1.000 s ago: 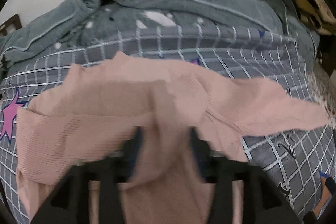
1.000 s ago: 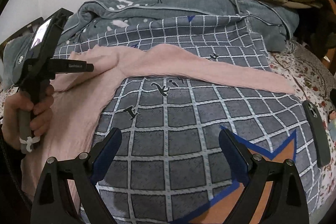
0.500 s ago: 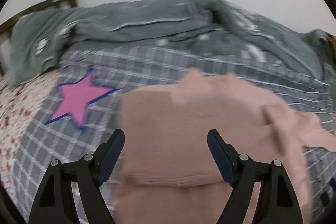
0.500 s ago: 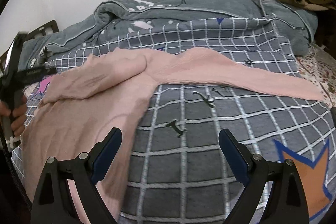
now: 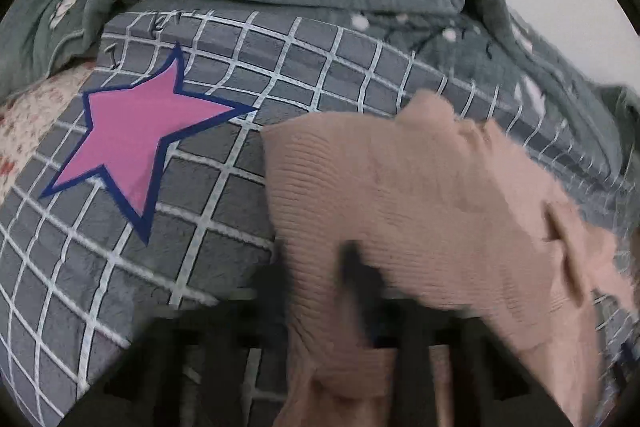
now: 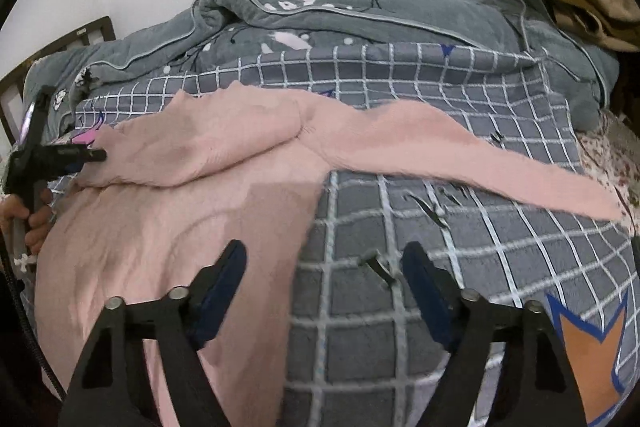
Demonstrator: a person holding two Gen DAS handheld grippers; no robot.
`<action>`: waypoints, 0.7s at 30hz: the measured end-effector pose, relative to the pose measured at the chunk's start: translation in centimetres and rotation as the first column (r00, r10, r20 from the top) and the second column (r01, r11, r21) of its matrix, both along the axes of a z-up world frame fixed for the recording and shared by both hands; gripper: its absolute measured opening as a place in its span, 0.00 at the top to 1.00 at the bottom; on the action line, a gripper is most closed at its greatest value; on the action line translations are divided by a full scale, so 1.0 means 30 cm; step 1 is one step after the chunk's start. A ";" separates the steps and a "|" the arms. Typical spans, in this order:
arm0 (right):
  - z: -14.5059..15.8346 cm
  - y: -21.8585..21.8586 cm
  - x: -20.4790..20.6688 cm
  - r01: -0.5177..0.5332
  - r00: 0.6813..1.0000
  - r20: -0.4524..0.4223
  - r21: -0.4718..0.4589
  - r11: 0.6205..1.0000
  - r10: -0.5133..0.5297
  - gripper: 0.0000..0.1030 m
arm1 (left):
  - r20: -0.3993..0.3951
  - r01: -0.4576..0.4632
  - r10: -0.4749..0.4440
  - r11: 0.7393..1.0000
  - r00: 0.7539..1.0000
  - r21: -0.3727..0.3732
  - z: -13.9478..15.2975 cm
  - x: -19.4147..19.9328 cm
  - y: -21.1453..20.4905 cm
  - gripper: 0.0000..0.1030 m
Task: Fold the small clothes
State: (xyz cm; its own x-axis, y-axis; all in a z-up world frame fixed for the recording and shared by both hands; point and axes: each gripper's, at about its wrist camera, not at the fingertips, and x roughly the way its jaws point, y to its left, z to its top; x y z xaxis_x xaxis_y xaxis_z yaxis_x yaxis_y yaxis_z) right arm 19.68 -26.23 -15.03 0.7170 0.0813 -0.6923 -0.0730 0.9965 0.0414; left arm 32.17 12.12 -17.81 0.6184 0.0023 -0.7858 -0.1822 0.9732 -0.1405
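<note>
While the pink sweater (image 6: 180,227) lies spread on the grid-pattern blanket (image 6: 440,227), left tongs (image 5: 320,307) pinch its left fold — right tongs (image 6: 324,287) gape wide, holding nothing.

Checked bedspread (image 6: 460,267), grey quilt (image 6: 360,23)

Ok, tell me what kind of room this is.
Most likely a bedroom: the pink sweater lies on a bed covered by a grey checked quilt, with a bunched grey-green blanket against the wall and a dark headboard at the left.
</note>
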 end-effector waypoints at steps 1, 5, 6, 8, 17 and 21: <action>0.009 0.022 0.021 -0.011 1.000 0.013 -0.006 1.000 0.011 0.38 | 0.031 -0.002 0.001 0.999 1.000 0.044 0.016 -0.006 -0.003 0.86; 0.035 0.096 0.101 -0.044 0.998 0.034 -0.032 0.999 0.045 0.43 | 0.073 -0.012 0.008 0.999 0.997 0.050 0.017 -0.021 0.042 0.85; 0.040 0.114 0.121 -0.054 0.998 0.039 -0.032 0.998 0.056 0.43 | 0.072 -0.010 0.008 1.000 0.997 0.028 0.002 -0.021 0.053 0.85; 0.052 0.157 0.178 -0.079 0.996 0.042 -0.025 0.997 0.080 0.43 | 0.091 -0.010 0.008 1.000 0.996 0.020 -0.010 -0.029 0.058 0.84; 0.007 0.330 0.434 -0.137 0.990 -0.037 -0.034 0.990 0.136 0.42 | 0.108 -0.003 -0.006 0.996 0.994 0.086 -0.021 -0.024 0.024 0.77; -0.085 0.396 0.499 -0.133 0.986 -0.119 -0.110 0.985 0.120 0.47 | 0.114 -0.003 -0.007 0.996 0.993 0.086 -0.022 -0.024 0.022 0.77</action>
State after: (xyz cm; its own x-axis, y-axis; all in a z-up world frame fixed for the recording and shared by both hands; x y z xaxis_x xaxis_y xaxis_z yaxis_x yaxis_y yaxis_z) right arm 34.63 -14.36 -17.57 0.6241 0.0796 -0.7773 -0.1999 0.9780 -0.0603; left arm 31.43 12.78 -18.48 0.7039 0.0653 -0.7073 -0.1680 0.9828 -0.0763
